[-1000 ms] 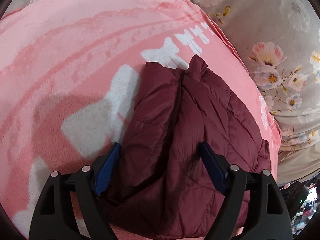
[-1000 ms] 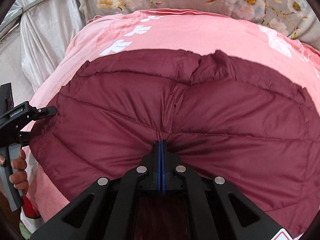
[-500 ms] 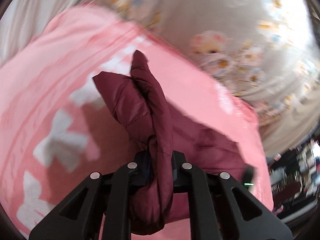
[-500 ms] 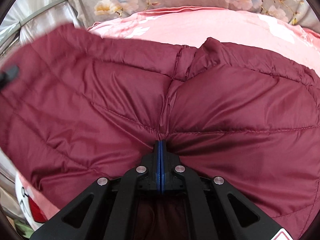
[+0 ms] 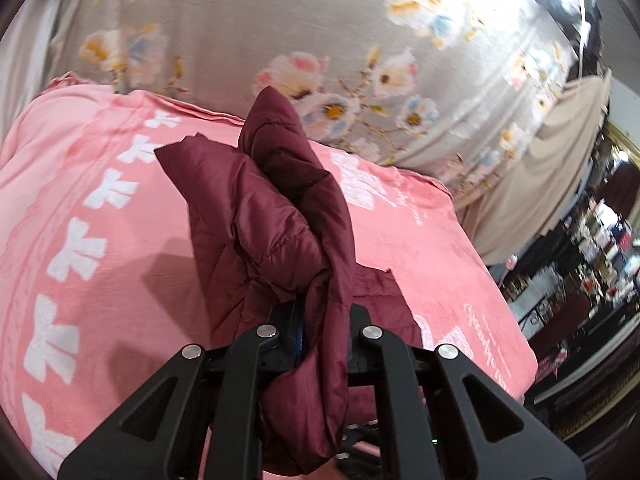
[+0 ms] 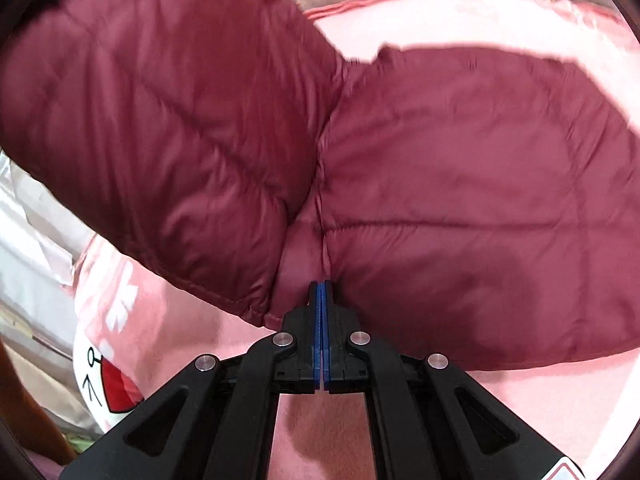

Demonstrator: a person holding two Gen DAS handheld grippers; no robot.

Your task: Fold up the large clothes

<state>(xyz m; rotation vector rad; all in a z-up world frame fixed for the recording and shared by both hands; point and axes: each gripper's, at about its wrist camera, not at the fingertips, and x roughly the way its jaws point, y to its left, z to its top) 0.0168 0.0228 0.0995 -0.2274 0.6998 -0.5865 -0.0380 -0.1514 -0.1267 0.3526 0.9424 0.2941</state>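
The left claw (image 5: 320,320), tilted downward, clenched a raised fold of the maroon jacket (image 5: 276,216) while the right claw (image 6: 322,320) pinched its edge.

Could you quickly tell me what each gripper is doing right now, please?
Left gripper: shut on a raised bunch of the maroon puffer jacket.
Right gripper: shut, pinching the jacket's edge.

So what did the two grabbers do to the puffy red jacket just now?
The left gripper had open jaws around one end of the dark red quilted jacket; they closed on it, bunching the fabric, and lifted that end up off the pink bow-patterned blanket, swinging it over towards the middle. The right gripper stayed shut on the jacket's near edge, and the jacket's other half still lies flat.
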